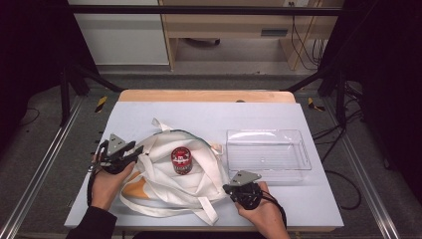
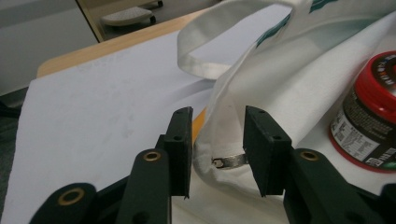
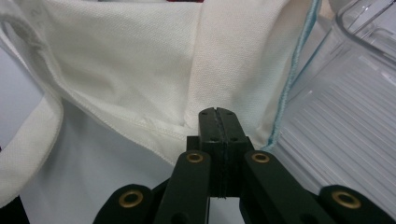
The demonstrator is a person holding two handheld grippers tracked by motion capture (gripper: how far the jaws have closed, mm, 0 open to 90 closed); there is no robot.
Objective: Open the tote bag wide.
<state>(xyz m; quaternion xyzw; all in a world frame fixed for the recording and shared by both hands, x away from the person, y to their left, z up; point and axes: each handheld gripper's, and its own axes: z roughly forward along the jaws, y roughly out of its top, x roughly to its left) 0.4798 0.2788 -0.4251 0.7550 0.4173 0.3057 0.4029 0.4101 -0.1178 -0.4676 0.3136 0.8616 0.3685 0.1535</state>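
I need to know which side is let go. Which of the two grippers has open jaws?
The left gripper: its jaws stand apart around the bag edge; the right gripper's are pressed together.

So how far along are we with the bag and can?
Early, it seems. Done: the tote bag lies spread open, the red can upright in its mouth. In hand: the left gripper holds its fingers open either side of the bag's rim; the right gripper is shut at the near right edge, pinching cloth or not I can't tell. Left: the can is untouched, the clear tray empty.
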